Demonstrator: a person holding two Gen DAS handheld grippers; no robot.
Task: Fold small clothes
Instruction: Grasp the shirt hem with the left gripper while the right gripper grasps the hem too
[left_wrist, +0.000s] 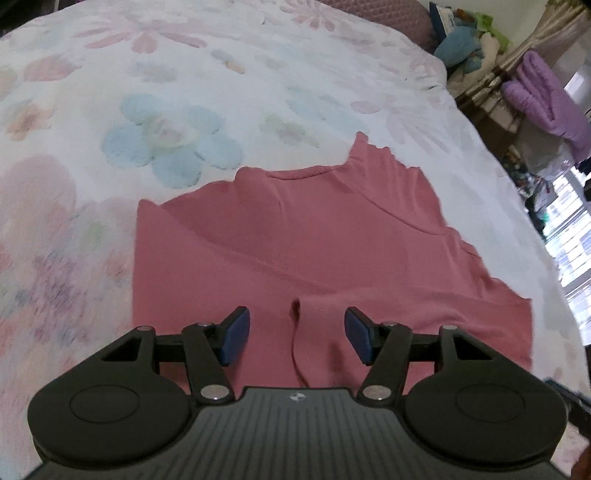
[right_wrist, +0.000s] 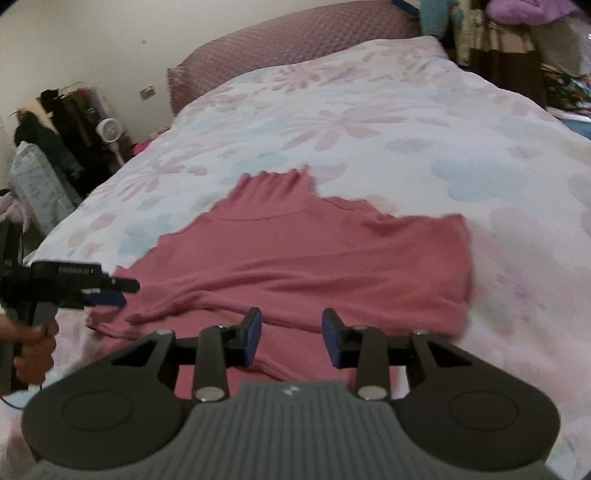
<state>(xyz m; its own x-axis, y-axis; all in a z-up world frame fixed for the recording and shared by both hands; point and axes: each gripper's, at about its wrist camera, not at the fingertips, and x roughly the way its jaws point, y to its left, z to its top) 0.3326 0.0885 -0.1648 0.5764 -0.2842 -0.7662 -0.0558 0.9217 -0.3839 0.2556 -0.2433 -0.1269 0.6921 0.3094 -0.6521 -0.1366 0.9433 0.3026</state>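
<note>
A pink high-neck top (left_wrist: 314, 240) lies spread on the flowered bedspread (left_wrist: 184, 92), partly folded, with its collar pointing away from me. My left gripper (left_wrist: 297, 332) hangs open over the near edge, and a raised fold of the pink cloth sits between its blue pads (left_wrist: 236, 332) without being pinched. In the right wrist view the same top (right_wrist: 314, 251) runs across the bed. My right gripper (right_wrist: 291, 334) is open just above its near layer, with nothing clamped. The left gripper (right_wrist: 107, 293) shows at that view's left edge, held by a hand (right_wrist: 33, 343).
A mauve pillow (right_wrist: 295, 40) lies at the head of the bed. Piled clothes and a purple soft toy (left_wrist: 546, 103) crowd the right side. A small white fan (right_wrist: 109, 131) and dark bags stand on the floor to the left. The bedspread (right_wrist: 406, 129) stretches beyond the top.
</note>
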